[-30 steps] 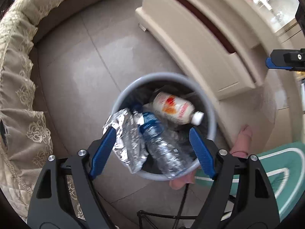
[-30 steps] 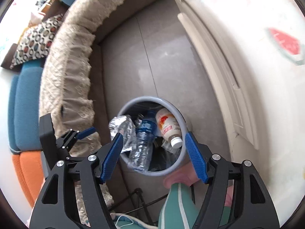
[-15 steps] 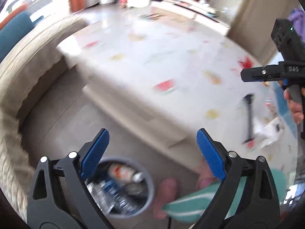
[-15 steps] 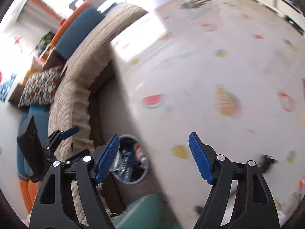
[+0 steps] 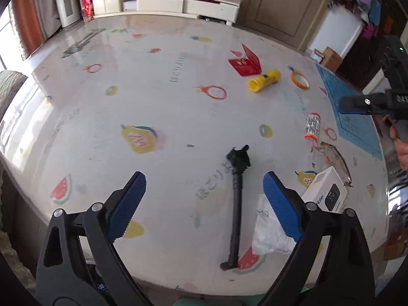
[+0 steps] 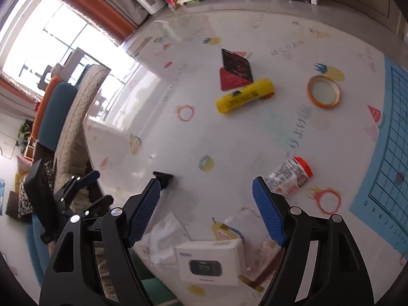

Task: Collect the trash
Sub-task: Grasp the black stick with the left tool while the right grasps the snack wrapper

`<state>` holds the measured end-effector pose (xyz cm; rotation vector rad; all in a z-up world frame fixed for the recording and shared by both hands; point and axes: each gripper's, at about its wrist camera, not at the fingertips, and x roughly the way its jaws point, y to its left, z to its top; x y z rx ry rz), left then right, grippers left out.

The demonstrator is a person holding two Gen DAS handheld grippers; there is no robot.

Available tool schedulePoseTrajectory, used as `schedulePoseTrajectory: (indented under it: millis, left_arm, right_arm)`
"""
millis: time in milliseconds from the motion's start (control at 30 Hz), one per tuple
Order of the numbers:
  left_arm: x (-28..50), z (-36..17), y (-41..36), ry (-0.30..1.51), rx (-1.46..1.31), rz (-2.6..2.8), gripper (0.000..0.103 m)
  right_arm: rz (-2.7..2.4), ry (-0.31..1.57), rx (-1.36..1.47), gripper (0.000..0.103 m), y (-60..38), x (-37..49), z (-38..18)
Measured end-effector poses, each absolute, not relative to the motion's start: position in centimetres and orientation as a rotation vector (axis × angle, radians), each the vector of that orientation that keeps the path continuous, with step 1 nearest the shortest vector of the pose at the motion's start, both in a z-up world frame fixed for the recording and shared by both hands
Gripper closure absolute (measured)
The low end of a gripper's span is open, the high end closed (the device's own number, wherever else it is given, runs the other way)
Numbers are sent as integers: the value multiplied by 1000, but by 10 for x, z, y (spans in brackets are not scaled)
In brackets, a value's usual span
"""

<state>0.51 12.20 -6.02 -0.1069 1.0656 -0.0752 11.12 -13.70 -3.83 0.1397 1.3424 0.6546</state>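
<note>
Hovering over the fruit-print table (image 5: 158, 97), the left gripper (image 5: 204, 201) stood wide open and empty, with a black rod tool (image 5: 236, 211) lying between its fingers at 12 o'clock and a crumpled white wrapper (image 5: 267, 227) behind the right finger at 3 o'clock. The right gripper (image 6: 206, 211) was likewise spread and empty; from it the white box (image 6: 209, 262) lay at 6 o'clock, the orange-capped bottle (image 6: 290, 176) on its side at 2 o'clock, and the yellow tube (image 6: 244, 95) and tape roll (image 6: 323, 91) farther off toward 12 and 1 o'clock.
</note>
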Motion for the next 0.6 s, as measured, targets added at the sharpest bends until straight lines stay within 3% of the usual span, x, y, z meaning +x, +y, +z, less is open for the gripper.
schedulePoseTrajectory:
  millis: [500, 567, 600]
  left_arm:
    - [19, -110, 89, 1185, 5, -49, 16]
    - [20, -113, 86, 1195, -7, -62, 23]
    - [22, -115, 84, 1201, -10, -64, 33]
  right_arm:
    - [576, 1504, 281, 30, -223, 70, -110]
    - [591, 1528, 310, 46, -220, 71, -119]
    - [600, 1526, 324, 50, -217, 71, -121]
